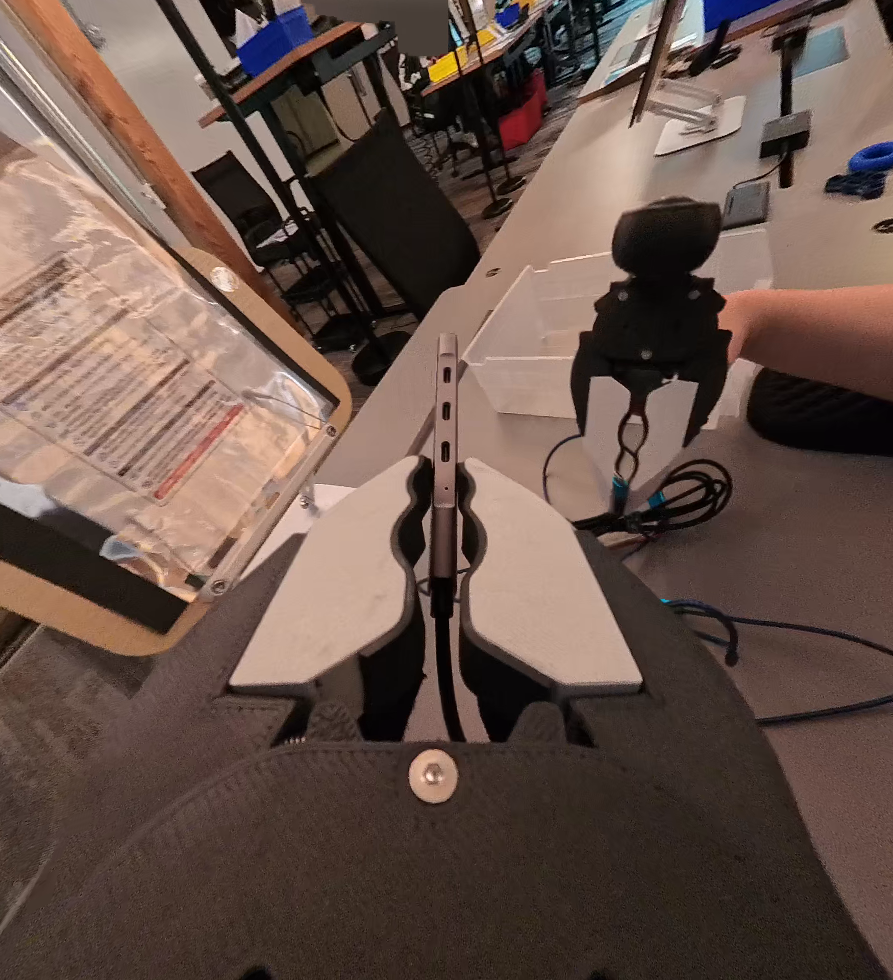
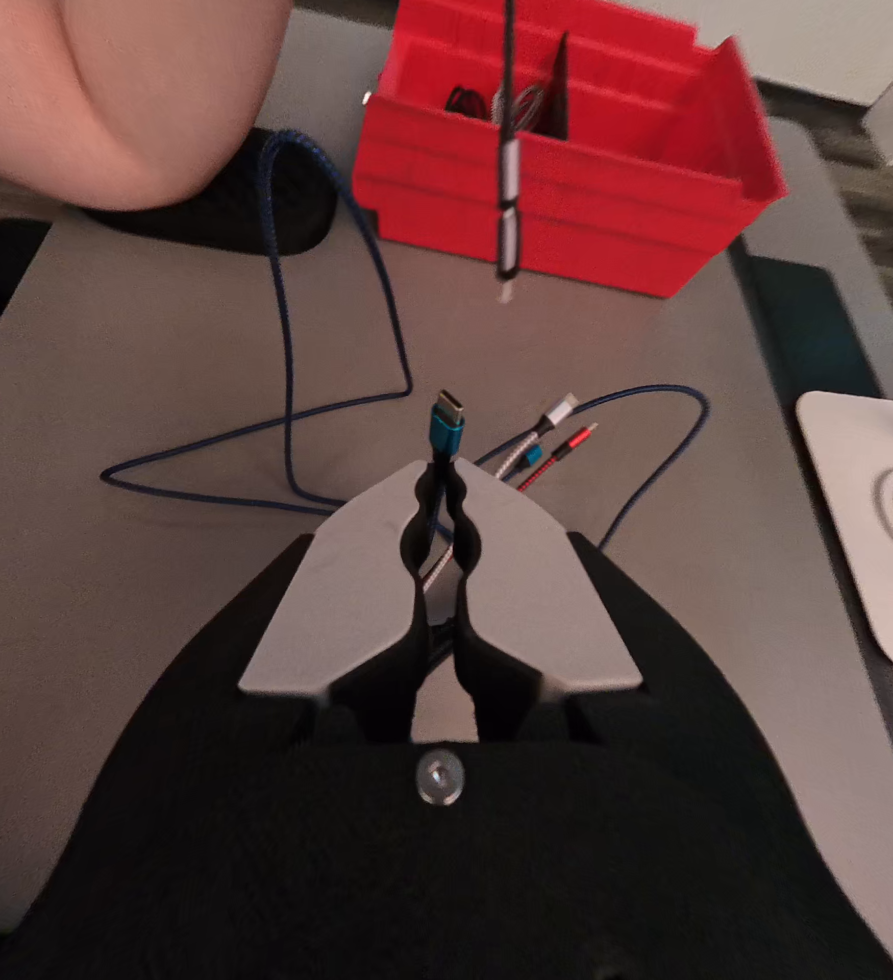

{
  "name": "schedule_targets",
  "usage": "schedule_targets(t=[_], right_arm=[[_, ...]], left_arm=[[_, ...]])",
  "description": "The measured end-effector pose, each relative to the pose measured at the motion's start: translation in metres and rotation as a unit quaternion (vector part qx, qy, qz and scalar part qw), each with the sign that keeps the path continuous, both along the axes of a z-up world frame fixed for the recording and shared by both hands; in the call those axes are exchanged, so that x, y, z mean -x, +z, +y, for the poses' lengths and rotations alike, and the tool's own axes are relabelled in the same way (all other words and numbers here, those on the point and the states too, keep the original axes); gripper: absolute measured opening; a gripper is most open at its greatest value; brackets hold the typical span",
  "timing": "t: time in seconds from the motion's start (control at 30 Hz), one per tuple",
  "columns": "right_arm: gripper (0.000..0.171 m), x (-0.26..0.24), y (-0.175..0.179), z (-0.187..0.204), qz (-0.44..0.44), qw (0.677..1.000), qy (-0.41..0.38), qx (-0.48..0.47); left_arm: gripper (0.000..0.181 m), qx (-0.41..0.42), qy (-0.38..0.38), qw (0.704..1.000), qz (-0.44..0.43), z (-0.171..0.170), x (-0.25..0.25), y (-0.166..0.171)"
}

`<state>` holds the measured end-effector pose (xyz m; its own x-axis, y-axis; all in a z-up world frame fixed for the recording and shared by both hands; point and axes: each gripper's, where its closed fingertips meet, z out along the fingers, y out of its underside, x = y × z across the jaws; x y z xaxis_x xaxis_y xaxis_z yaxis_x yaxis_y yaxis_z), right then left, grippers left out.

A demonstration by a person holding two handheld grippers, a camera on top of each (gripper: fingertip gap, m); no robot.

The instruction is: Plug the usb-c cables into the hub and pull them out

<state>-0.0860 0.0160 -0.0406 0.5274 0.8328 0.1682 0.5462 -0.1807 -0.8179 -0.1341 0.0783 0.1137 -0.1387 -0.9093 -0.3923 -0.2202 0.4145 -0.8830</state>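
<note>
left gripper (image 1: pixel 445 477) is clamped on the hub (image 1: pixel 445 424), held on edge so its row of usb-c ports faces out and clear of the fingers, which we read as presenting them for insertion. all three visible ports are empty. the hub's own black lead runs back between the fingers. right gripper (image 2: pixel 441 469) is pinched on the blue braided cable (image 2: pixel 285 329) just behind the teal plug (image 2: pixel 447 424), so the plug sticks out free, short enough not to flop. we're well apart from the hub, so nothing is plugged yet. spare cables (image 2: pixel 550 445) lie on the grey table (image 2: pixel 168 371) under the gripper, red bin (image 2: pixel 566 175) beyond. hard to make out: plug tip orientation, bin contents, and how the blue cable's far end terminates.
</note>
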Motion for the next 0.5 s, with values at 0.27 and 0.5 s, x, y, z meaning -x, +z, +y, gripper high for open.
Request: schedule_targets(t=[0.27, 0.5], right_arm=[[0.004, -0.016, 0.005, -0.002, -0.014, 1.000, -0.019, -0.003], [0.004, -0.023, -0.024, -0.019, -0.047, 0.995, 0.000, 0.090]], left_arm=[[0.008, -0.061, 0.031, 0.997, 0.031, 0.001, -0.023, -0.021], [0.008, -0.129, 0.161, 0.966, 0.153, 0.050, -0.038, -0.077]])
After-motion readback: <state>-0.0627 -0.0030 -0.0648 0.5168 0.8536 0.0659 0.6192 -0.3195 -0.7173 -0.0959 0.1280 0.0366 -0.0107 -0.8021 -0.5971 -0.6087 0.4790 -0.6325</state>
